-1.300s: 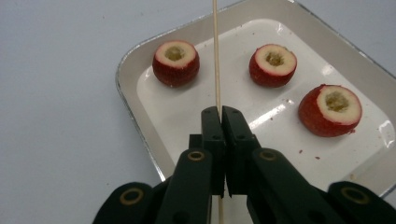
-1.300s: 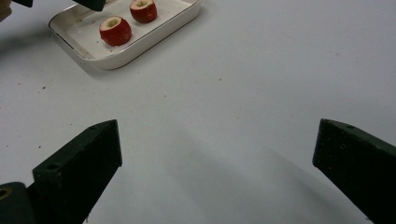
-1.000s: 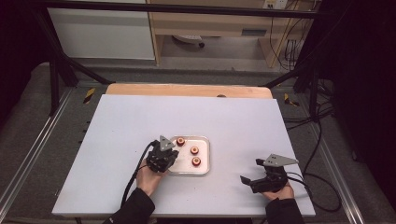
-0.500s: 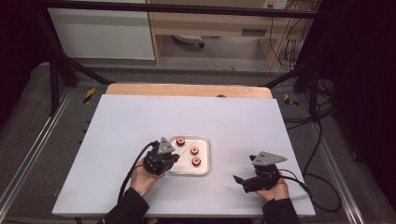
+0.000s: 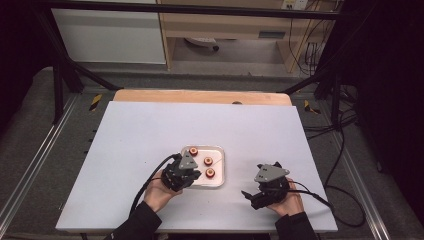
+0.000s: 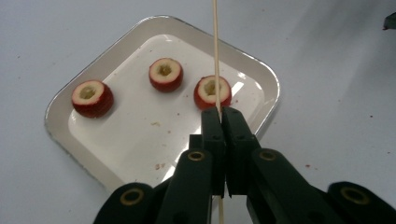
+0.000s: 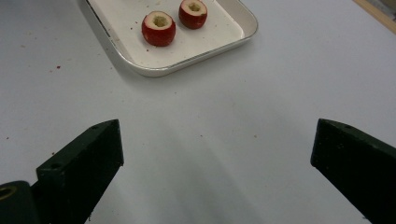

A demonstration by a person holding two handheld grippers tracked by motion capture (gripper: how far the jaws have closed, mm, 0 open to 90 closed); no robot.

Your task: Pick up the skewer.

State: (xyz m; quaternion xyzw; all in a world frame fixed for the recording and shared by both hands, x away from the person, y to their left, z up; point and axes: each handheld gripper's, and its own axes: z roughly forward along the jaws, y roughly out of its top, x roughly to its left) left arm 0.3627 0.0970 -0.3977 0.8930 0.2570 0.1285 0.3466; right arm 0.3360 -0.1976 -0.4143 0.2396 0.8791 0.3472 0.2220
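A white tray (image 6: 261,70) holds three cored red fruit pieces: one on the left (image 6: 92,98), one in the middle (image 6: 166,73) and one on the right (image 6: 212,92). My left gripper (image 6: 223,112) is shut on a thin wooden skewer (image 6: 215,51). The skewer rises past the right piece. In the high view the left gripper (image 5: 190,170) sits at the tray's (image 5: 220,181) left edge. My right gripper (image 5: 256,185) rests to the tray's right. It stands wide open (image 7: 217,154) with nothing between its jaws. Beyond it lie the tray (image 7: 187,65) and two fruit pieces (image 7: 159,28).
The pale table top (image 5: 150,130) stretches wide on all sides of the tray, with a wooden strip (image 5: 200,96) along its far edge. Cables trail from both grippers toward the near edge. Small red crumbs dot the surface near the tray.
My right gripper has moved left, closer to the tray. The left gripper has stayed by the tray with the skewer.
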